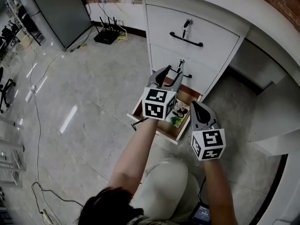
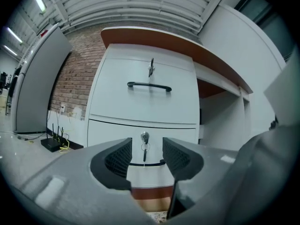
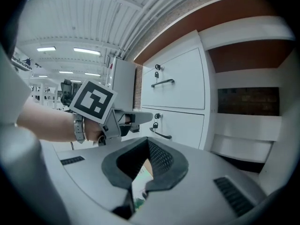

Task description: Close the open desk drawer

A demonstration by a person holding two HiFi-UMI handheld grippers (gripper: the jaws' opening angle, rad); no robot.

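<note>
The left gripper is held with jaws apart and empty, the right gripper with jaws closed on nothing, both above the bottom drawer, which stands pulled out of the desk. The approach is judged the step in hand, no contact being made. Next, the drawer's front must be met and pushed squarely inward until flush.

The left claw covers part of the open drawer, contents indistinct.
</note>
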